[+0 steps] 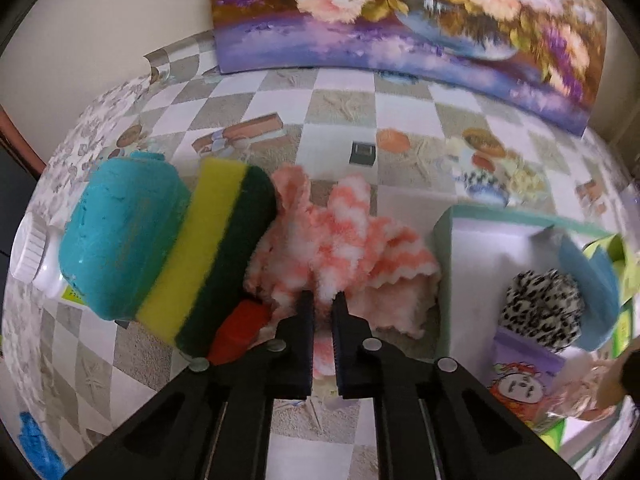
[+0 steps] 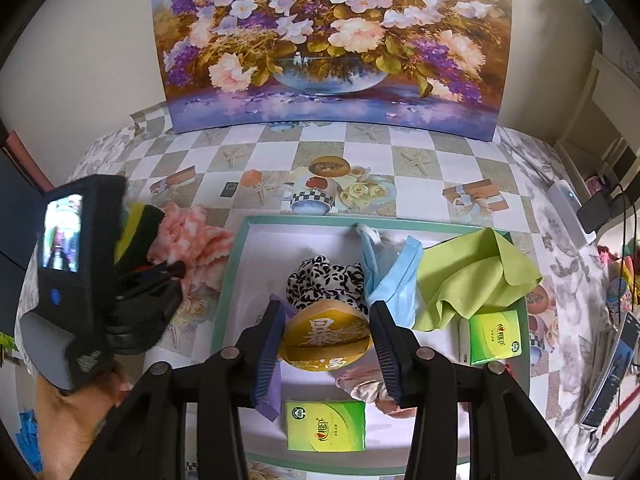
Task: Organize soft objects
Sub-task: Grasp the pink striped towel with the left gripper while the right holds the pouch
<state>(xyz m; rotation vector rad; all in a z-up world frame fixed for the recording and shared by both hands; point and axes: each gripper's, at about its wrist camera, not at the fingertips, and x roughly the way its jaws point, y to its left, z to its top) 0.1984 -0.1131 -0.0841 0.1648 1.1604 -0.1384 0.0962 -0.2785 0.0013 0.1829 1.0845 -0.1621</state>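
My left gripper (image 1: 323,298) is shut on a fold of the fluffy pink-and-white cloth (image 1: 344,240), which lies on the table left of the tray; the cloth also shows in the right wrist view (image 2: 188,236). My right gripper (image 2: 326,316) is shut on a gold packet with white characters (image 2: 326,336), held over the green-rimmed white tray (image 2: 256,240). In the tray lie a leopard-print scrunchie (image 2: 324,276), a blue face mask (image 2: 394,276), a lime cloth (image 2: 472,272), two green tissue packs (image 2: 326,426) and a purple pack (image 2: 274,392).
A yellow-and-green sponge (image 1: 208,256), a teal sponge (image 1: 120,232), a red block (image 1: 240,332) and a white bottle (image 1: 36,256) sit left of the pink cloth. A flower painting (image 2: 332,40) leans at the table's back. Devices and cables (image 2: 592,216) lie at the right.
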